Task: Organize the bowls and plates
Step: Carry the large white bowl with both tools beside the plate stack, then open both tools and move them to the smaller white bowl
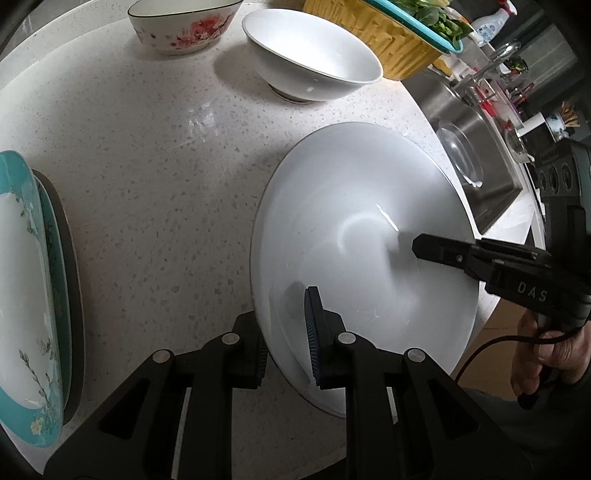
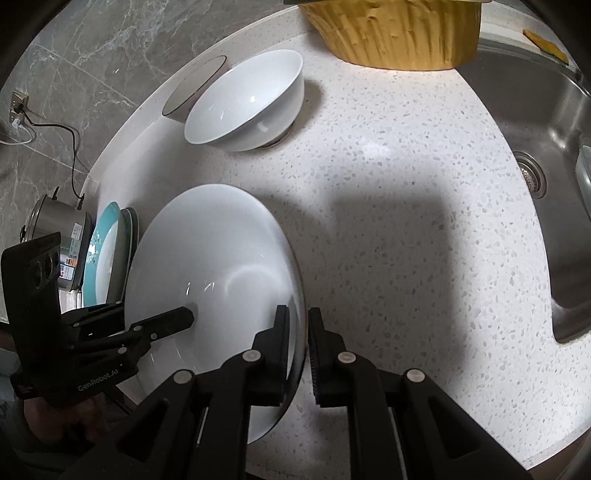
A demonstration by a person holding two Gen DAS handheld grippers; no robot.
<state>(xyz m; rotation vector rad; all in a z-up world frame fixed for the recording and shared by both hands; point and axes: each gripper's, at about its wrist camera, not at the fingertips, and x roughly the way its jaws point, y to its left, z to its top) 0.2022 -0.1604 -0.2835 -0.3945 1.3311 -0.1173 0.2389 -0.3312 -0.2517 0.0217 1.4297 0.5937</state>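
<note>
**Two-claw hold on the big white plate: keeping it level**

We are holding the plate point(image 1: 354, 236) by opposite rims, one claw per side. Left gripper point(image 1: 286, 343) is pinching the rim at the plate's 7 o'clock in the left view, pads nearly closed with only the thin edge between them. Right gripper point(image 2: 297, 350) is doing the same at the plate's 4 o'clock in the right view, jaws almost shut on the rim; the outer pad looks barely touching.

Plate is sitting over the counter point(image 1: 155, 184), near its front edge, with the sink point(image 2: 535, 110) off at 2 o'clock. Whether it is lifted or resting, we cannot tell.

How we are thinking of doing this well:
- Keeping both pinches firm; glazed rim is likely slippery.
- Moving both hands together, same height, so the plate is not twisting out of either claw.
- Likely target is the teal plate stack point(image 1: 29, 295) at 9 o'clock; coming in flat from above, not sliding edge-first.
- Steering clear of the white bowl point(image 1: 314, 62) at 12 and the floral bowl point(image 1: 181, 26) at 11.
</note>
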